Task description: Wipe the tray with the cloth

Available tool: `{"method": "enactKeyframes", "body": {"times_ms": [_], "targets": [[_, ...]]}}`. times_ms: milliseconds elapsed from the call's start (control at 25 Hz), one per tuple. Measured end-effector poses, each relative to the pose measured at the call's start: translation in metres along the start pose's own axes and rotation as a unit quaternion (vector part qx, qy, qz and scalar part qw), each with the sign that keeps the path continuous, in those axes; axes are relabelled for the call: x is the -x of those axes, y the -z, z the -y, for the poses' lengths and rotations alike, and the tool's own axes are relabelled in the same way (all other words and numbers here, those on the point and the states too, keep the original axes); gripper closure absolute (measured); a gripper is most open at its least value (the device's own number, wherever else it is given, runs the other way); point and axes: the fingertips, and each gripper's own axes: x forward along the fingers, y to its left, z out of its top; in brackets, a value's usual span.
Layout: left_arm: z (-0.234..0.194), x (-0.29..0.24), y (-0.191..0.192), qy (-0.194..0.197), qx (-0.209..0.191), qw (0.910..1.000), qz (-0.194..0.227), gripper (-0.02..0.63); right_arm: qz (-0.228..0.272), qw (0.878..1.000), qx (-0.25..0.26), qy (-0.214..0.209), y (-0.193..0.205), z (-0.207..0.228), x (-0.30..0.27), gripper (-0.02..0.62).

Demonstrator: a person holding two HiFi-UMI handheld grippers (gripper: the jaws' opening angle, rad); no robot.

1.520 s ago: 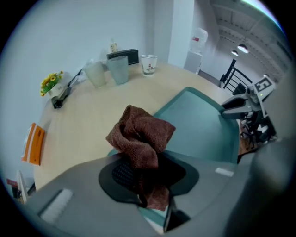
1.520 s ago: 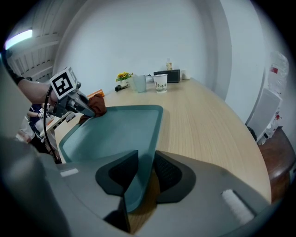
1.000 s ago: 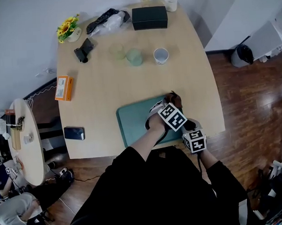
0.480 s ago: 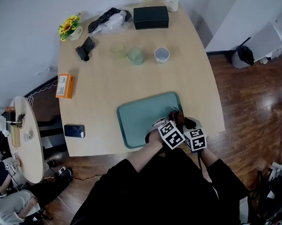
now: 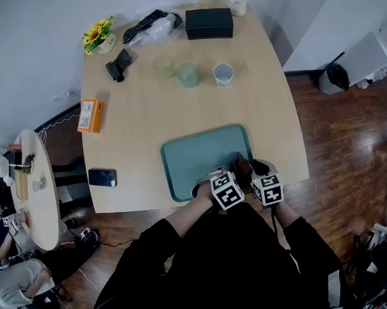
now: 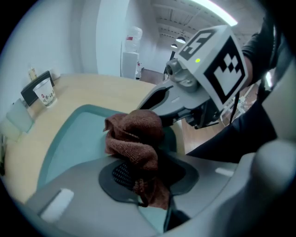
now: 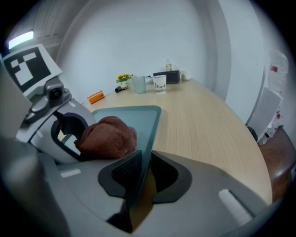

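The bunched brown terry cloth [image 6: 136,139], clamped in the left tool [image 5: 235,176], has been drawn from the far right rim of the teal rectangular plastic tray [image 5: 193,157] back to its near right corner. One stroke down that side is therefore judged finished, with the tray's left part yet to be wiped. The right tool [image 7: 141,169] is closed on the tray's near right rim, and the tray's long axis is laid left to right across the pale wooden tabletop [image 5: 147,114].

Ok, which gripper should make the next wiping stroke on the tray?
Left. The left gripper is shut on the cloth, which is bunched over the tray near its right corner. The right gripper is clamped on the tray's rim, apparently steadying it.
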Motion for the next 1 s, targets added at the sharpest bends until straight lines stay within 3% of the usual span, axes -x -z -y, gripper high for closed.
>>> {"method": "enactKeyframes", "body": {"times_ms": [200,400,560,840,1000], "targets": [[-0.094,0.012,-0.005,-0.1,-0.042,0.9934,-0.037,0.509,0.004,1.0,0.002,0.001,-0.002,0.0,0.0,0.526],[-0.142,0.02,-0.01,-0.128,-0.057,0.9883,-0.059,0.509,0.004,1.0,0.002,0.001,-0.002,-0.001,-0.002,0.526],[-0.116,0.017,-0.007,-0.118,-0.065,0.9893,-0.056,0.509,0.002,1.0,0.0,-0.001,0.0,0.001,-0.001,0.528],[-0.004,0.007,0.02,-0.04,-0.125,0.9894,-0.063,0.509,0.002,1.0,-0.002,-0.001,0.002,0.003,0.0,0.526],[0.033,0.009,0.029,-0.009,-0.111,0.9927,-0.046,0.512,0.001,1.0,-0.001,0.0,0.002,0.003,0.0,0.528]]}}
